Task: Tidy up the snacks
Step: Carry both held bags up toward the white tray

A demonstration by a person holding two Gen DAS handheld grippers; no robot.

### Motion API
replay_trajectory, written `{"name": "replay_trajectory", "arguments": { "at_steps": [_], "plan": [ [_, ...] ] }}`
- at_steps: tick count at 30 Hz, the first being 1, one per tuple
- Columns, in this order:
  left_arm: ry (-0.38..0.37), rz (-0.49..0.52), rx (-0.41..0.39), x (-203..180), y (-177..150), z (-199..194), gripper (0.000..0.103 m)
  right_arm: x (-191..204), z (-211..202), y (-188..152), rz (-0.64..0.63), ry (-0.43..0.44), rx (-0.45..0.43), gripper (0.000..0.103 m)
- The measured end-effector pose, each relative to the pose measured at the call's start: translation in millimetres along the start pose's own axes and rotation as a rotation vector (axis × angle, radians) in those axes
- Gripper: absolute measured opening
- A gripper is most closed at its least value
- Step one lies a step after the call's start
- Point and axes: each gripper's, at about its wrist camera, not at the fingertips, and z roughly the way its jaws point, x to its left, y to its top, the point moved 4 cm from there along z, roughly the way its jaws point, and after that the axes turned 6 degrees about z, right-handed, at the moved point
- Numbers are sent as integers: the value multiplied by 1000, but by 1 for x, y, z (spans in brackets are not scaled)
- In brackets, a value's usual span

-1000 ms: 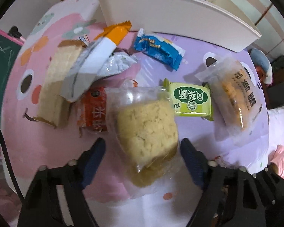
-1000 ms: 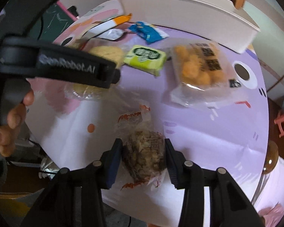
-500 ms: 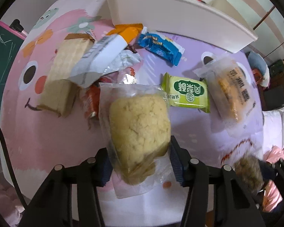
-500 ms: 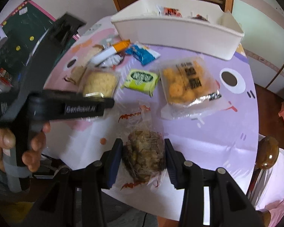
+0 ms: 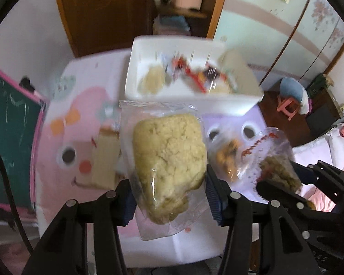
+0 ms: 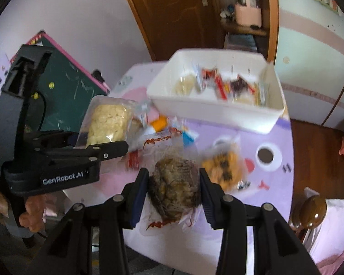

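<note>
My left gripper is shut on a pale yellow crumbly cake in a clear bag, held high above the table. The same cake and left gripper show at the left of the right wrist view. My right gripper is shut on a dark brown cake in a clear wrapper, also lifted off the table; that cake appears at the right of the left wrist view. A white bin with several snacks inside stands at the table's far side.
On the pink and purple cartoon tablecloth lie a bag of orange snacks, a tan wafer pack, and orange-white and blue packets. A green chalkboard leans at left. A hand holds the left gripper.
Both grippers have risen well above the table with their cakes. The left jaws, open around the pale cake a second ago, have closed on it. The bin's inside has come into view.
</note>
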Motion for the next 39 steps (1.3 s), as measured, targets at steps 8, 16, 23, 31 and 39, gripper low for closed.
{"name": "replay_trajectory", "arguments": {
  "at_steps": [8, 16, 23, 31, 39],
  "plan": [
    [13, 49, -92, 1, 70, -29, 51, -7, -22, 79, 47, -11, -106, 43],
    [55, 70, -150, 7, 140, -25, 51, -15, -21, 151, 112, -50, -177, 43],
    [68, 78, -170, 11, 186, 1, 51, -35, 6, 194, 195, -87, -185, 44],
    [83, 70, -117, 18, 207, 51, 51, -57, 47, 212, 260, -142, -155, 44],
    [91, 86, -71, 19, 211, 85, 51, -70, 83, 216, 298, -157, -92, 44]
  ]
}}
